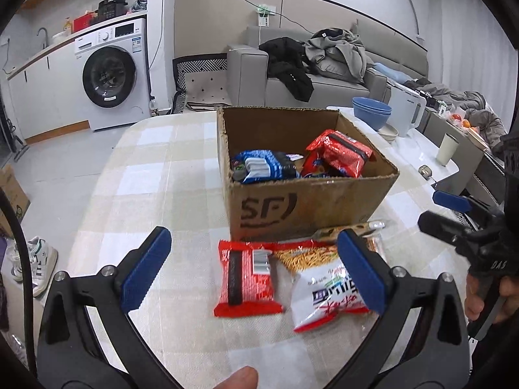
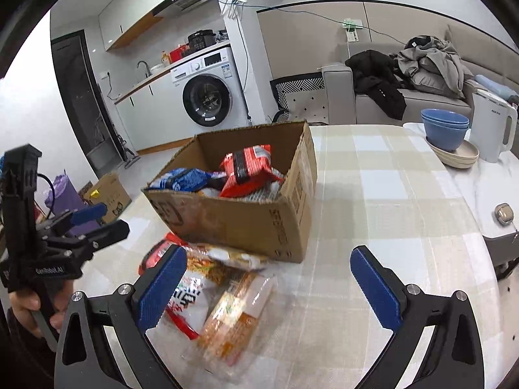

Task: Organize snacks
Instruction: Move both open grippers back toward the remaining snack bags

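Snack packets lie in two groups on the checked beige-and-white cloth of the worktop (image 1: 162, 175): some are already inside the open brown cardboard box (image 1: 311, 204), and three lie loose just in front of it. In the box, a blue-and-white crinkly packet (image 1: 262, 165) rests on the left and a red foil packet (image 1: 340, 152) leans tilted on the right.

The left wrist view looks at the printed front of the box. It shows the flat red packet with a barcode label (image 1: 246, 282) lying beside the white-and-red bag of thin noodle sticks (image 1: 324, 291), their edges touching. The left hand-held gripper (image 1: 256, 275) hangs above this pair with its blue pads spread wide, holding nothing; its right pad overlaps the white bag in the picture. The right hand-held gripper (image 1: 454, 207) shows at the far right edge, its fingers apart.

The right wrist view sees the box from its corner and shows what the other barely catches: a clear orange-tinted plastic packet (image 2: 240, 311) lying next to the white bag, blurred. Here the right hand-held gripper (image 2: 269, 285) is wide open and empty above the cloth. Stacked blue bowls (image 2: 444, 129) on cream plates (image 2: 464, 159) and a white kettle (image 2: 493, 126) stand well apart from the box, towards the far right.
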Action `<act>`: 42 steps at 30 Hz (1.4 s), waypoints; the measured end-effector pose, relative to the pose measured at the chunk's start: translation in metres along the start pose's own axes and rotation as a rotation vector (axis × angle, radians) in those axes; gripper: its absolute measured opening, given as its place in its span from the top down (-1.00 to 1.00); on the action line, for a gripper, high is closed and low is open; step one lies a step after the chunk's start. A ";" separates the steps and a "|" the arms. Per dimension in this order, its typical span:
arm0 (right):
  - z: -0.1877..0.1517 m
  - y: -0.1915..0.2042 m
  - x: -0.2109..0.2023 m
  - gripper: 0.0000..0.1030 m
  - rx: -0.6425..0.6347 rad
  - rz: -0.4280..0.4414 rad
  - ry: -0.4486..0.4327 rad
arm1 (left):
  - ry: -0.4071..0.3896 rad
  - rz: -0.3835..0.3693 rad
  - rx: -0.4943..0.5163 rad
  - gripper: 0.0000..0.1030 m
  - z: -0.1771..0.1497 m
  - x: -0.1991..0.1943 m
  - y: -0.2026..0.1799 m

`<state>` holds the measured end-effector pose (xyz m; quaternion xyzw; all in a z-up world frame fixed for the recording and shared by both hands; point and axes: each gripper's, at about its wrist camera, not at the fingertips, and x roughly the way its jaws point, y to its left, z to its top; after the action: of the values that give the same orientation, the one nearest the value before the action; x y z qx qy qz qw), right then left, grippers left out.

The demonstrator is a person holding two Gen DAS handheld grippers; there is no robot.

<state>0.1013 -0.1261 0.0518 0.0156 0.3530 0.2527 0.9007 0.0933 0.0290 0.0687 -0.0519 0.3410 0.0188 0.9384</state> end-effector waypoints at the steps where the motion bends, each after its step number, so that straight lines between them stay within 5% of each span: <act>1: -0.003 0.001 0.001 -0.99 -0.008 -0.008 0.005 | 0.001 0.001 0.000 -0.97 -0.004 -0.002 0.001; 19: -0.026 0.019 0.014 -0.99 -0.056 -0.027 0.081 | 0.021 0.043 0.003 -0.97 -0.016 -0.002 0.009; 42: -0.053 0.026 0.055 -0.99 -0.071 -0.041 0.235 | 0.113 0.082 -0.009 -0.97 -0.035 0.046 0.023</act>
<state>0.0904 -0.0852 -0.0171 -0.0530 0.4471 0.2464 0.8582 0.1045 0.0483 0.0107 -0.0431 0.3951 0.0557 0.9160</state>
